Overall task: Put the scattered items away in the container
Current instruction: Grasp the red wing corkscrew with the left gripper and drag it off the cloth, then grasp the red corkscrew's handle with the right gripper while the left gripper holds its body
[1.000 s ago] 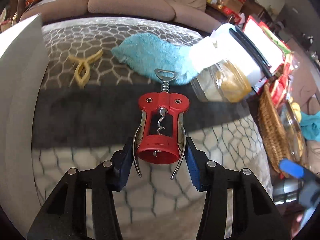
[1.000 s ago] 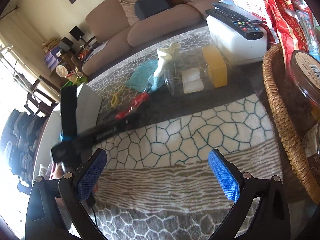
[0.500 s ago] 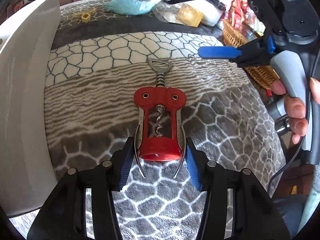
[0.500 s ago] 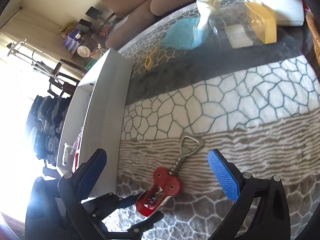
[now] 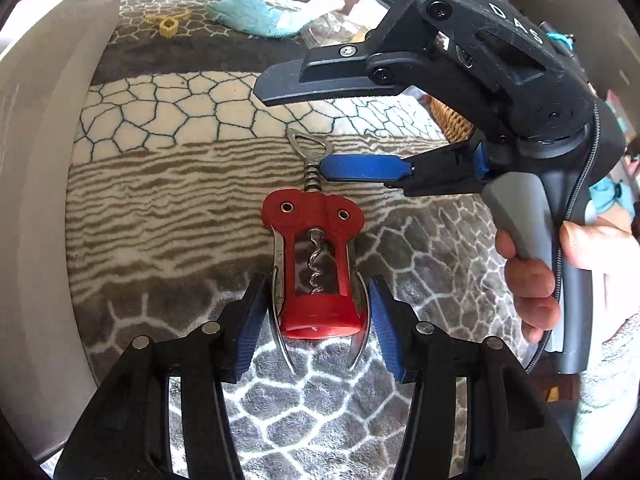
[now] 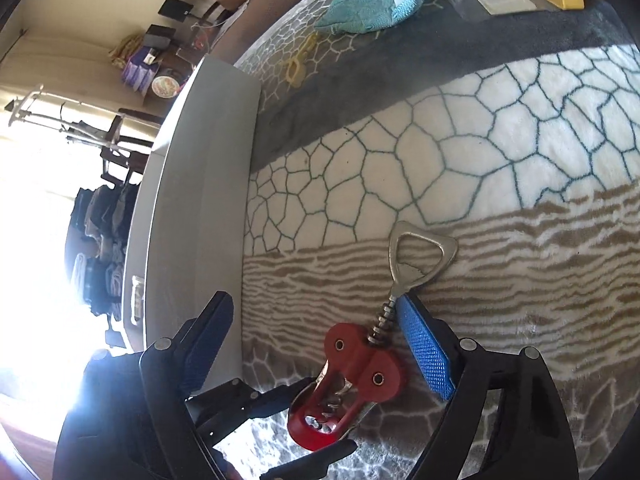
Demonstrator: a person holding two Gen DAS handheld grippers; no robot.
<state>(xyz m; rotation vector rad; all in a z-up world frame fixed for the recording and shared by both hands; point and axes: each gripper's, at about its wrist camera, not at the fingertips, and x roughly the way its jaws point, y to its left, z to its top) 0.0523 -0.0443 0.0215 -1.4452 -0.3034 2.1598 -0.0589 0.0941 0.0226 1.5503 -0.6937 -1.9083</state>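
Right tool (image 5: 352, 130) now over patterned blanket (image 5: 168, 200).

White container wall (image 5: 44, 160) blocks left; right gripper (image 5: 344, 132) spans above corkscrew (image 5: 316, 264); open blanket (image 5: 180, 184) btwn them.

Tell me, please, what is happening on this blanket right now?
A person is tidying with two handheld tools. The left tool is shut on the base of a red corkscrew, next to the white container. The right tool is open, straddling the corkscrew's top near its metal handle. A teal cloth lies farther back.
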